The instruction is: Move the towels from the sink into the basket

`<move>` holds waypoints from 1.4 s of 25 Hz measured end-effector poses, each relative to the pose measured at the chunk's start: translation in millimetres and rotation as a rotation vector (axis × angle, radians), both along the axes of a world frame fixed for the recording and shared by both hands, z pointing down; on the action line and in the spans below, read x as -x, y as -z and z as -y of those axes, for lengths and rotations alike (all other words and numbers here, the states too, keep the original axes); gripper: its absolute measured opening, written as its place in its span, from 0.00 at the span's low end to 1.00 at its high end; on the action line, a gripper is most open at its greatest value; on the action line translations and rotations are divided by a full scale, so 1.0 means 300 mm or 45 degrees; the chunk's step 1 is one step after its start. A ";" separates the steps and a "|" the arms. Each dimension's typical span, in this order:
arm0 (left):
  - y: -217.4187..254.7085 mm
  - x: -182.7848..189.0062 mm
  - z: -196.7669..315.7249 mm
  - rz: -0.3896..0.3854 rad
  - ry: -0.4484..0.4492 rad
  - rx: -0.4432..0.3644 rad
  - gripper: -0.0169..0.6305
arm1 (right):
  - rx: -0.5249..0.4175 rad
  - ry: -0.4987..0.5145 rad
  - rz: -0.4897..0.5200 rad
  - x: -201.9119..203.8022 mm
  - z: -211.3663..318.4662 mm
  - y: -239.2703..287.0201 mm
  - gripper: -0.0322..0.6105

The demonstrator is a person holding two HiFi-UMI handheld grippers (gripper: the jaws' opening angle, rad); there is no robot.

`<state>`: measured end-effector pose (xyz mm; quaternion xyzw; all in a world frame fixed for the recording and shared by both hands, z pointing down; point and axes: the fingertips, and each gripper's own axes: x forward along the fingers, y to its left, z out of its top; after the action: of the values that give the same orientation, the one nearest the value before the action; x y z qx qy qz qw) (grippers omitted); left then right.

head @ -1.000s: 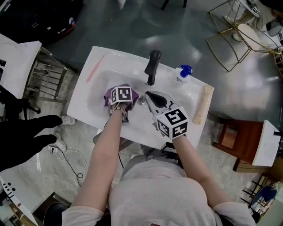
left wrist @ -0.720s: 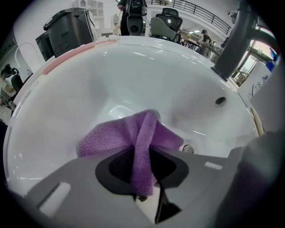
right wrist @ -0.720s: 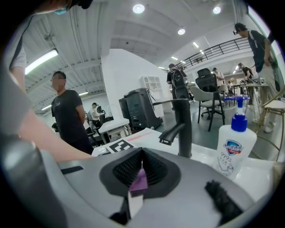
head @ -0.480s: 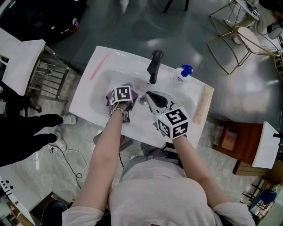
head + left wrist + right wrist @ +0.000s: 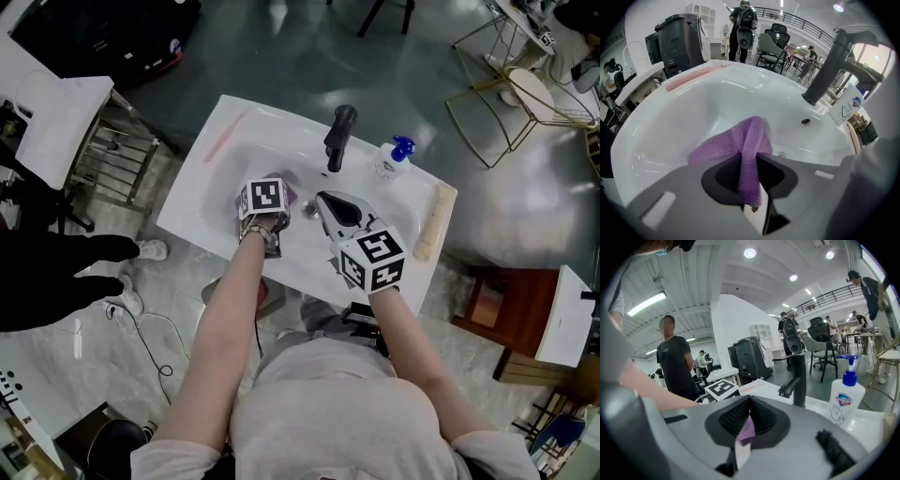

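A purple towel point(image 5: 740, 140) hangs pinched in my left gripper point(image 5: 750, 157), which is shut on it above the white sink point(image 5: 670, 122); its jaws have just been closing on the cloth. In the head view the left gripper point(image 5: 268, 204) points steeply down over the sink basin point(image 5: 216, 178), and only a bit of the purple towel point(image 5: 287, 193) peeks out beside its marker cube. My right gripper point(image 5: 324, 199) hovers to its right near the drain, jaws shut with nothing held. In the right gripper view the right gripper point(image 5: 749, 399) aims towards the faucet point(image 5: 797, 376). No basket shows.
A black faucet point(image 5: 339, 136) stands at the sink's back, a soap bottle point(image 5: 392, 159) to its right, a pink strip point(image 5: 223, 141) on the left rim and a beige bar point(image 5: 431, 223) on the right rim. A white rack point(image 5: 66, 122) stands left; a person in black point(image 5: 56, 281) waits nearby.
The left gripper has closed on the purple towel and risen, gathering the cloth up off the sink bottom. The right gripper has hardly moved.
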<state>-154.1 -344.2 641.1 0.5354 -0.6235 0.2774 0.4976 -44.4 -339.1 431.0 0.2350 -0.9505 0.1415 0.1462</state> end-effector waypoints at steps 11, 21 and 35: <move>0.176 -0.008 -0.027 -0.002 -0.015 -0.187 0.15 | -0.041 -0.008 0.039 0.008 -0.054 0.070 0.08; 0.322 -0.048 -0.070 -0.019 -0.054 -0.310 0.15 | -0.085 -0.005 0.067 0.014 -0.112 0.128 0.08; 0.523 -0.038 -0.165 0.056 -0.053 -0.525 0.15 | -0.165 -0.010 0.083 0.023 -0.206 0.204 0.08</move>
<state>-142.8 -294.7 484.1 0.6324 -0.6666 0.1657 0.3582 -51.4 -277.3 369.9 0.2432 -0.9609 0.0879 0.0992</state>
